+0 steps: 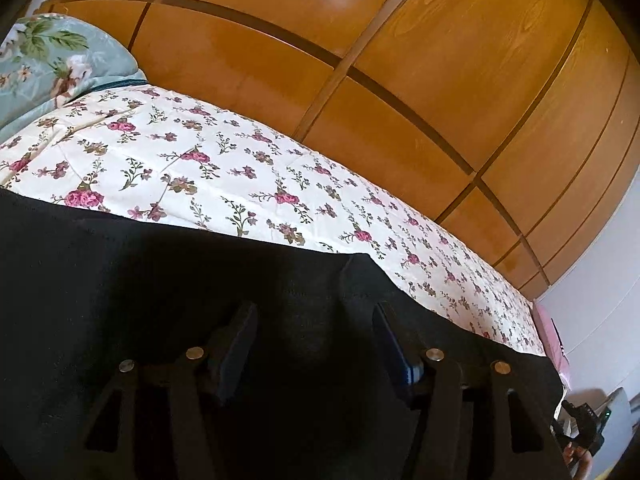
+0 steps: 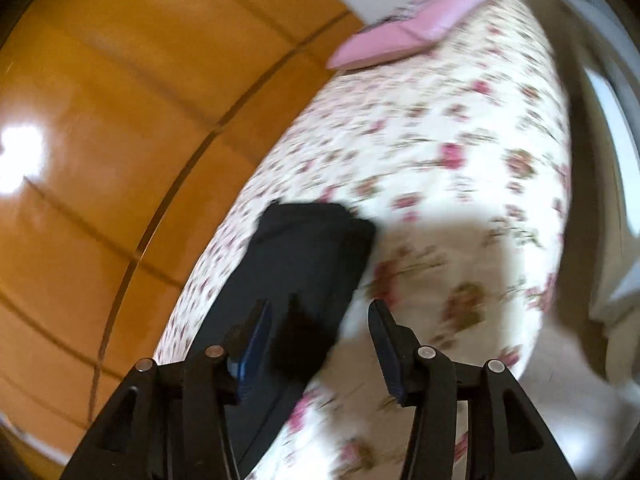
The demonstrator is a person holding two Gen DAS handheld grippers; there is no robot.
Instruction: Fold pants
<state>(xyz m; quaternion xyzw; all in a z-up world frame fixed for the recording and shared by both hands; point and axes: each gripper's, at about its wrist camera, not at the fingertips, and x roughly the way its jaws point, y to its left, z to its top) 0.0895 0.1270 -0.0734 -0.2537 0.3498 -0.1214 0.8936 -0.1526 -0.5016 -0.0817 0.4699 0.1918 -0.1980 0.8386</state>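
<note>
Bright daylight; right view motion-blurred, glare on wardrobe [image 2: 24, 156], fisheye-curved edges.

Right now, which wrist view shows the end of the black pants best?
The right wrist view: the pants end squarely on the floral bedspread, outline visible though blurred. The left wrist view shows only dark cloth filling the foreground.

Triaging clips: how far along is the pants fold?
Done: the pants lie on the bed as a narrow strip, apparently folded lengthwise. In hand: nothing; the left gripper is open low over the cloth, the right gripper open above it. Left: the crosswise folds, as far as shows.
</note>
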